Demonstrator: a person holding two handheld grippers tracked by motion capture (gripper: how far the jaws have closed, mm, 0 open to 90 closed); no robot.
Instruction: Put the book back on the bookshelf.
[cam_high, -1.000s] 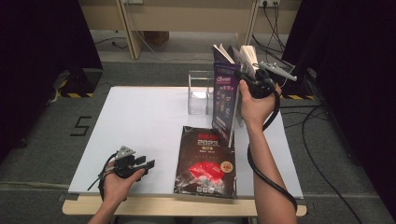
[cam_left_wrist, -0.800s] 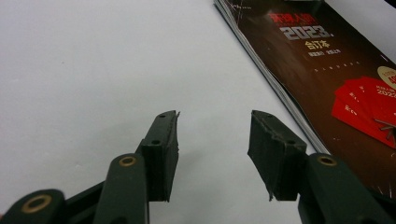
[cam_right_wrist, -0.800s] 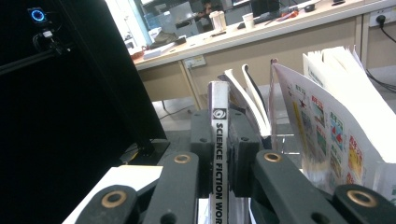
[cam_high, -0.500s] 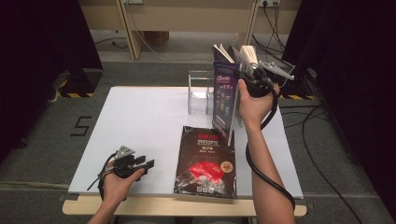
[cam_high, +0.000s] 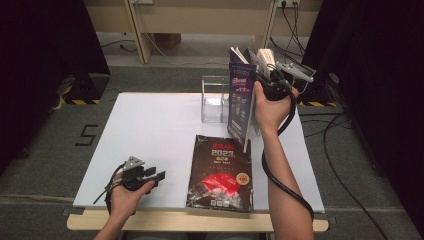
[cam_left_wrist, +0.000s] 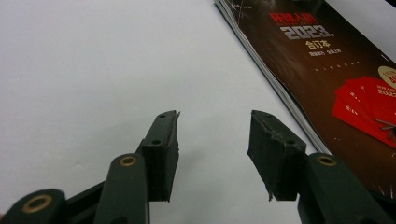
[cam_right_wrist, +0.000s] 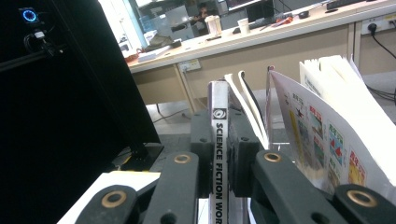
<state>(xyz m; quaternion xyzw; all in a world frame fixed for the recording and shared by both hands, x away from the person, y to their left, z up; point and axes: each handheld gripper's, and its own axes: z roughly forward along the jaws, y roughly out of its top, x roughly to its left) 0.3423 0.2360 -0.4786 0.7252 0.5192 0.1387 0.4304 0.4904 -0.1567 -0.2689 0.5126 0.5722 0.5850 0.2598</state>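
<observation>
Magazines are what I'm sorting here, it seems: one is lying flat near the front edge of the desk (cam_high: 150, 125), the dark one (cam_high: 221, 172) with the red graphic, and the other is up in the air at the far right.

Going left to right: my left claw (cam_high: 159, 175) is resting low on the desk at the front left, jaws standing apart with nothing between them, just beside the dark magazine's left edge. In the left gripper view that cover (cam_left_wrist: 336, 70) is running off to the right of the claw.

Behind the flat magazine a clear holder (cam_high: 216, 100) is standing at the far edge of the desk.

My right claw (cam_right_wrist: 218, 158) is clamping the spine of the purple magazine (cam_high: 241, 100), holding it upright just right of the holder, its pages fanning loose at the top.

I'm judging this as the carrying step, with the magazine lifted and not yet stowed. Next I'm needing to line its lower edge over the holder's opening and lower it straight, keeping the loose pages from catching the wall.
</observation>
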